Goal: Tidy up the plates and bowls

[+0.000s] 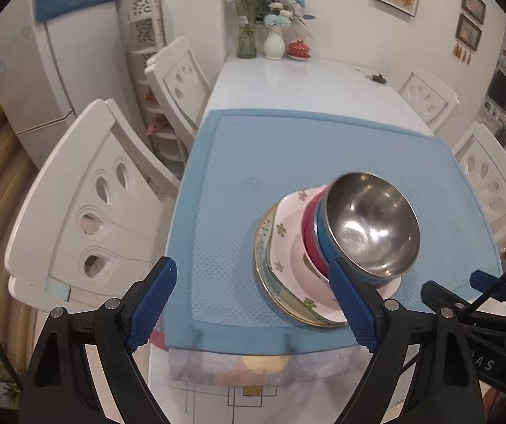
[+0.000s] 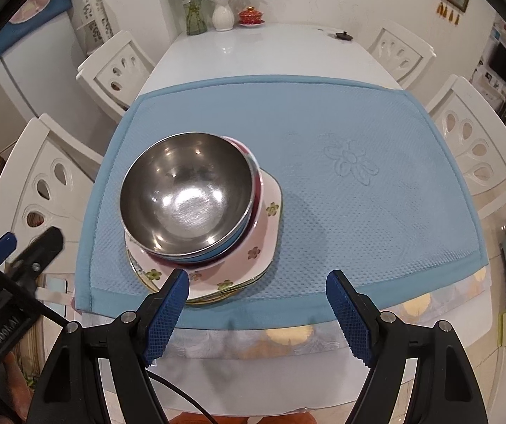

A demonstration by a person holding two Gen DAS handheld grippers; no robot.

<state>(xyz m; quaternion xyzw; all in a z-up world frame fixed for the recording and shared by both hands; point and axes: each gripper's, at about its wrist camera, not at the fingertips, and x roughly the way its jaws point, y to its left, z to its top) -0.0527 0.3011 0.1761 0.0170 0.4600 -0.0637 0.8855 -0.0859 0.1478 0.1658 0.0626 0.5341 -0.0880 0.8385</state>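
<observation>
Left wrist view: dish stack sits lower right of centre on the blue mat point(image 1: 238, 162); top item is a steel bowl point(image 1: 373, 222), shiny, scuffed inside, tilted toward the camera; nested under it a blue bowl point(image 1: 321, 233), then a red bowl point(image 1: 308, 222); these rest on a pink square plate point(image 1: 288, 219) with small flower prints, which lies on a gold-rimmed plate point(image 1: 263, 247) at the bottom. Left gripper point(image 1: 253, 304) has fingers wide apart, holding nothing; its right finger overlaps the stack's near edge in frame, contact unclear. Right wrist view: same stack left of centre; steel bowl point(image 2: 185, 194) covers most of the pink plate point(image 2: 267, 219); right gripper point(image 2: 256, 314) fingers also spread, empty, low in frame over the mat's near edge point(image 2: 288, 296); left finger tip just in front of the plates. White table point(image 2: 253, 53) carries vases at upper frame.
</observation>
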